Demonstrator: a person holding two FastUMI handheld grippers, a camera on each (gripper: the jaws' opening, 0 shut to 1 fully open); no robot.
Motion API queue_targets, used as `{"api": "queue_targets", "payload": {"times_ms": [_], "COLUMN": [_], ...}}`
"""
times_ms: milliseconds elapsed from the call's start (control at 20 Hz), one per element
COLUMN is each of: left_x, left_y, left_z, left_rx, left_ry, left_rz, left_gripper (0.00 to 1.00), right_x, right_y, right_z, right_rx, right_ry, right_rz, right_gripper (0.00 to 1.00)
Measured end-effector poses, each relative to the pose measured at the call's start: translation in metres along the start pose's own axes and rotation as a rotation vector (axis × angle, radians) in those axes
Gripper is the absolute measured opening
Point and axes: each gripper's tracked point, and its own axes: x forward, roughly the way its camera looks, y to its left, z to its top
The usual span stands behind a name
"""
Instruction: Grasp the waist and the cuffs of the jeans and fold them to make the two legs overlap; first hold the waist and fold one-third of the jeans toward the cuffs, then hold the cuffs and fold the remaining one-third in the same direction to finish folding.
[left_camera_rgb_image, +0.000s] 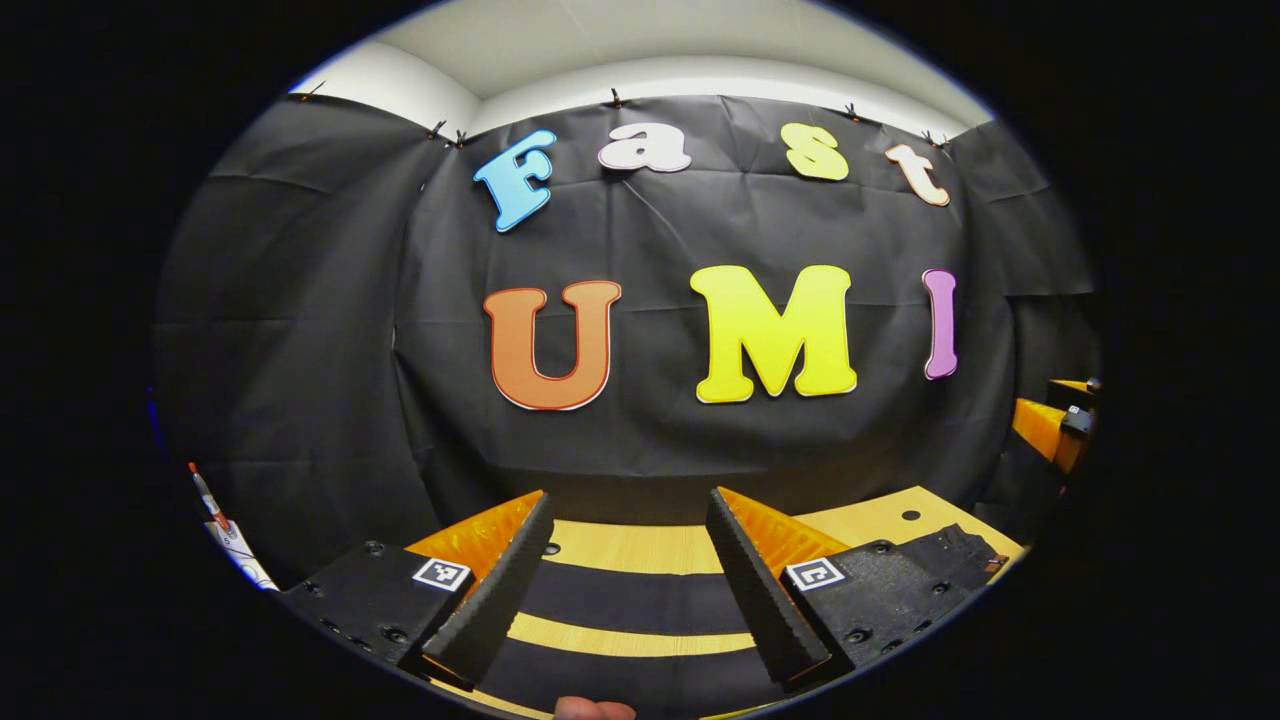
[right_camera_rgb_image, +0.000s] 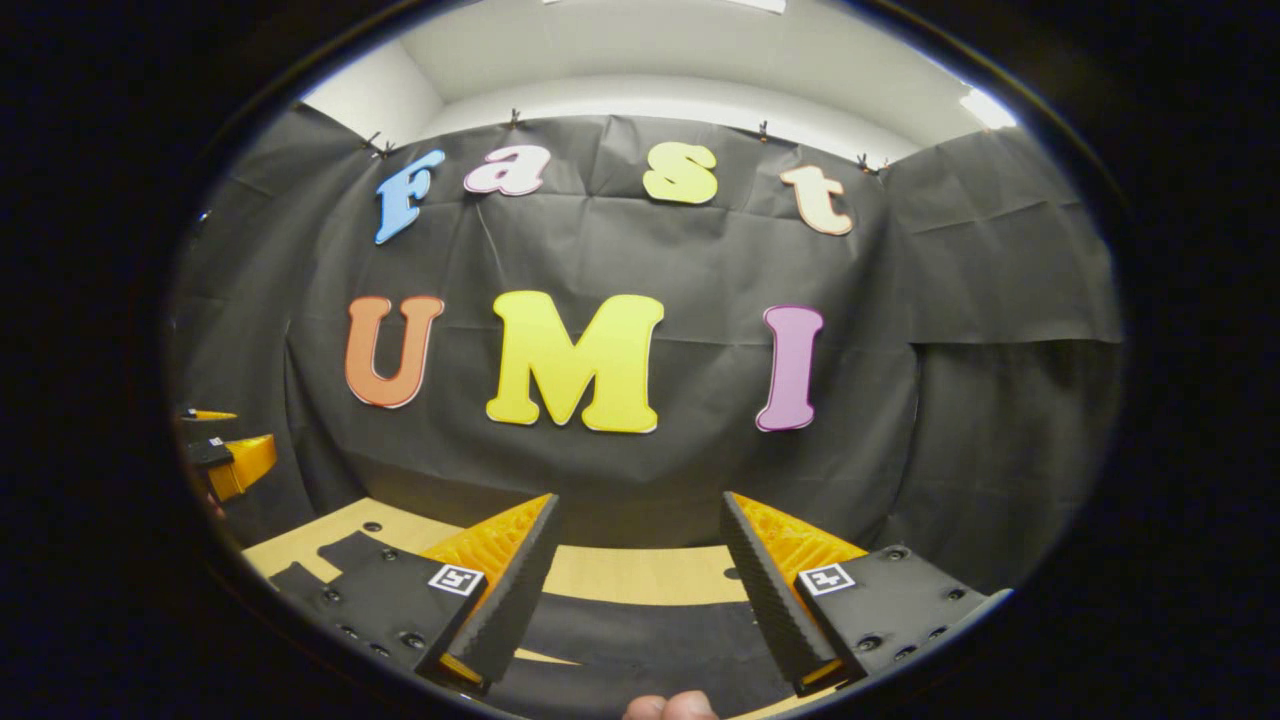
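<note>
1. Wood-grain table (left_camera_rgb_image: 640, 548) at lower centre of the left gripper view, with dark jeans (left_camera_rgb_image: 620, 600) lying flat across it.
2. Left gripper (left_camera_rgb_image: 630, 500) at bottom centre: fingers spread wide, nothing between them, jeans showing through the gap.
3. Right gripper (right_camera_rgb_image: 640, 505) at bottom centre of the right gripper view: fingers likewise spread, pinching nothing, jeans below.
4. Thumb tip (right_camera_rgb_image: 670, 705) at bottom edge.

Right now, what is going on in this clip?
A person holds a tool in each hand above a wooden table, both pointed at the booth's black cloth wall. The left tool and the right tool are open and hold nothing. Dark material lies on the table under them; whether it is the jeans cannot be told. A fingertip shows at the bottom edge. No fold can be seen yet.
</note>
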Motion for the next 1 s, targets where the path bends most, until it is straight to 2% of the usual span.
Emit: {"api": "queue_targets", "payload": {"times_ms": [150,200,250,400,500,650,700,800,900,1000], "left_x": [0.007,0.007,0.007,-0.003,-0.020,-0.055,-0.063,-0.085,-0.102,-0.102], "left_y": [0.021,0.033,0.048,0.095,0.117,0.137,0.134,0.120,0.110,0.104], "left_z": [-0.018,-0.029,-0.043,-0.094,-0.139,-0.210,-0.235,-0.273,-0.295,-0.301], "left_rx": [-0.031,-0.052,-0.072,-0.148,-0.246,-0.498,-0.613,-0.862,-1.067,-1.224], "left_ry": [0.049,0.080,0.114,0.232,0.344,0.537,0.595,0.705,0.768,0.772], "left_rz": [0.033,0.055,0.083,0.159,0.192,0.267,0.286,0.301,0.357,0.399], "left_gripper": [0.99,0.93,1.00,1.00,1.00,0.99,0.99,0.99,0.99,0.99], "right_x": [0.007,0.009,0.011,0.009,0.001,-0.017,-0.024,-0.034,-0.052,-0.068], "right_y": [-0.030,-0.045,-0.063,-0.120,-0.156,-0.192,-0.197,-0.202,-0.203,-0.199], "right_z": [-0.020,-0.029,-0.040,-0.083,-0.120,-0.188,-0.210,-0.249,-0.279,-0.309], "right_rx": [0.033,0.039,0.042,0.094,0.186,0.380,0.445,0.570,0.697,0.762], "right_ry": [0.059,0.085,0.114,0.238,0.349,0.552,0.607,0.705,0.787,0.866], "right_rz": [-0.011,-0.019,-0.035,-0.075,-0.105,-0.152,-0.169,-0.202,-0.234,-0.240], "right_gripper": [0.98,0.97,0.97,0.98,0.98,0.98,0.95,0.98,0.98,0.98]}}
